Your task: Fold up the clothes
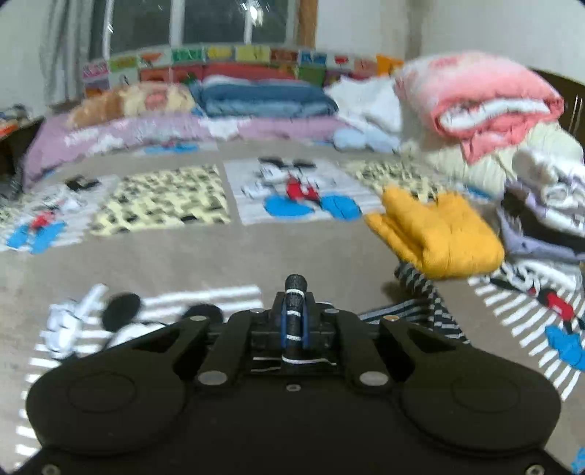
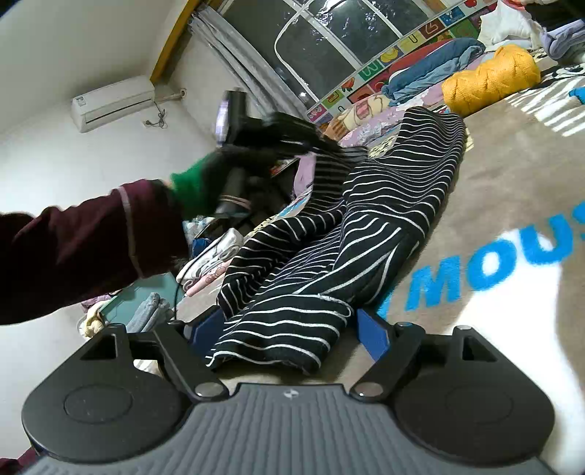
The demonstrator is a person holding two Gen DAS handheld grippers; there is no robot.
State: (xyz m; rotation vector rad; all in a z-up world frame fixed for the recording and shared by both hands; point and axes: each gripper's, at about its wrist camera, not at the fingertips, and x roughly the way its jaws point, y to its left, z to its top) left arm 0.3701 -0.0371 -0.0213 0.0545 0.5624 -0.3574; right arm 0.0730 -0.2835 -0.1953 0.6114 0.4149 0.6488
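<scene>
Two claws: right claw (image 2: pixel 289 329) apart around striped garment (image 2: pixel 365 226); left claw (image 1: pixel 295 292) together, empty.

The left wrist view is taken from above the bed (image 1: pixel 226 255), level, facing the window (image 1: pixel 215 22). The right wrist view is taken low and close, tilted, over the striped garment (image 2: pixel 365 219). The yellow sweater (image 1: pixel 438 234) and the striped garment are shared by both views.
</scene>
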